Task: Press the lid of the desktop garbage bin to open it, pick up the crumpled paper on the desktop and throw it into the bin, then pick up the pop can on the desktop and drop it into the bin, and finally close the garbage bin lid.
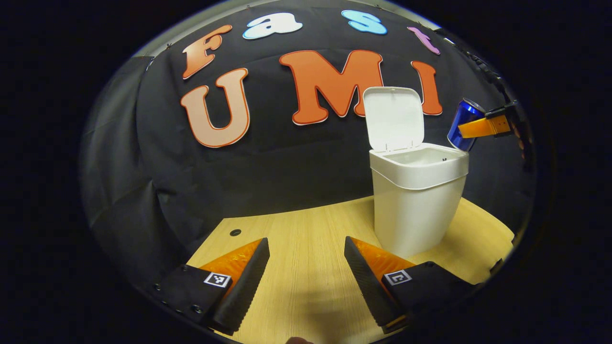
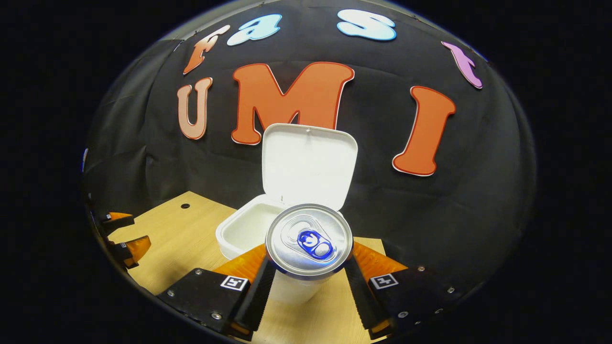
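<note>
Bin mouth: the bin (image 1: 411, 215) stands open at the top, so there is room to drop in from above.
Lid: the lid (image 1: 393, 117) stands upright at the back rim, barring any approach from the wall side (the cloth hangs close behind).
Can: the can (image 2: 308, 241), clamped in the right gripper (image 2: 308, 282), hangs over the front rim.
Table: the table (image 1: 306, 239) lies bare wood before the spread left gripper (image 1: 306, 272), left of the bin.

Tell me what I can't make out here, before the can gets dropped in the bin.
- Bin inside: in the left gripper view its rim hides the bottom, so the crumpled paper can't be confirmed.
- Same in the right gripper view: the can, held in the right gripper, covers part of the opening.
- Lid hinge: hidden behind the lid.
</note>
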A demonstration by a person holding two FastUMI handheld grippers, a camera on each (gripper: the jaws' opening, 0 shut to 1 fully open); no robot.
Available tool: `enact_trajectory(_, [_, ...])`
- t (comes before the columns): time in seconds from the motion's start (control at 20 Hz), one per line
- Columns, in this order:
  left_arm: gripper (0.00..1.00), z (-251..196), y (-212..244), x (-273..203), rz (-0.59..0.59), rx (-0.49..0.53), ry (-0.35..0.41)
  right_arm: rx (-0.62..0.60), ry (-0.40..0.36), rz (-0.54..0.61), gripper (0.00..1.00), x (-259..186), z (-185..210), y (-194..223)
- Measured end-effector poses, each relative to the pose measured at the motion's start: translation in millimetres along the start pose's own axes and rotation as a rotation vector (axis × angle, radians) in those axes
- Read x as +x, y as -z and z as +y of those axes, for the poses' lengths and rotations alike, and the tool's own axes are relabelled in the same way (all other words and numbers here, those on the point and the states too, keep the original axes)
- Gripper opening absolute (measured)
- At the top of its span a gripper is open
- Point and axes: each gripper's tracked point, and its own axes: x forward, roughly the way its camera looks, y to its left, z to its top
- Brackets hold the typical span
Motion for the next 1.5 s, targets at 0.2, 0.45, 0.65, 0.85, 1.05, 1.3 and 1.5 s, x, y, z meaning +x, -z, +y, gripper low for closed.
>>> enact_trajectory(0.2, [1.00, 19.4, 4.6, -7.4, 0.018, -0.018, -0.056, -0.011, -0.014, 0.020, 0.78, 23.5, 4.2, 1.7])
enact_trajectory(0.45, [1.00, 30.5, 10.3, -21.0, 0.034, -0.040, -0.114, -0.027, -0.034, 0.061, 0.78, 39.8, 3.5, 12.6])
enact_trajectory(0.65, [1.00, 27.3, 13.2, -31.9, 0.044, -0.073, -0.135, -0.037, -0.057, 0.082, 0.78, 46.0, 5.1, 19.3])
enact_trajectory(0.85, [1.00, 23.9, 15.7, -38.1, 0.052, -0.083, -0.157, -0.059, -0.060, 0.095, 0.78, 49.4, 2.1, 24.8])
enact_trajectory(1.05, [1.00, 16.9, 20.1, -44.9, 0.059, -0.106, -0.182, -0.073, -0.083, 0.118, 0.78, 50.8, -1.7, 32.4])
enact_trajectory(1.3, [1.00, 9.1, 23.4, -49.3, 0.069, -0.096, -0.178, -0.078, -0.096, 0.135, 0.79, 56.0, -3.2, 35.5])
enact_trajectory(1.5, [1.00, 16.0, 21.0, -41.9, 0.059, -0.103, -0.166, -0.068, -0.072, 0.147, 0.81, 56.8, -6.6, 36.8])
